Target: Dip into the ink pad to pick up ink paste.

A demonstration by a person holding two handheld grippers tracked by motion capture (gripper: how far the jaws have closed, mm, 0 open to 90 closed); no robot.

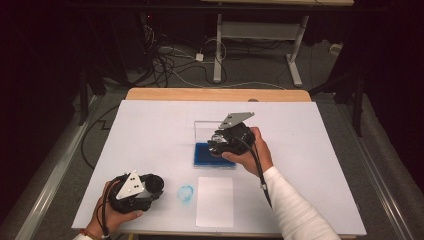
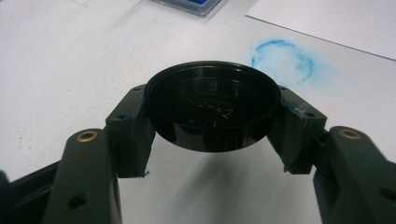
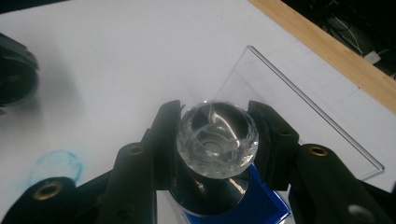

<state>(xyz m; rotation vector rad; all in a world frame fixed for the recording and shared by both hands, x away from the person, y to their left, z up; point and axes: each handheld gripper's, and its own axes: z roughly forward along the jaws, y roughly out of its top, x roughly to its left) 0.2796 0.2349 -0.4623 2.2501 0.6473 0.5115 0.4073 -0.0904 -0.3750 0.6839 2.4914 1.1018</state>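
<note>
**Stamp over the ink pad, cap held aside**

The stamp's point(image 3: 217, 140) base is hidden behind its clear faceted knob; lettering inside the black cap point(image 2: 212, 105) is too dim to read. A round blue ink print point(image 1: 186, 193) lies on the white tabletop point(image 1: 150, 135), beside a blank paper sheet point(image 1: 215, 200). The open clear case point(image 1: 212, 131) holds a blue ink pad point(image 1: 204, 154). The right claw point(image 1: 218, 143) pinches the stamp above it; the left claw point(image 2: 212, 135) pinches the cap.

clear-knobbed stamp point(image 3: 217, 140) upright over blue ink pad point(image 3: 261, 198); black cap point(image 2: 212, 105) mouth-up.
</note>
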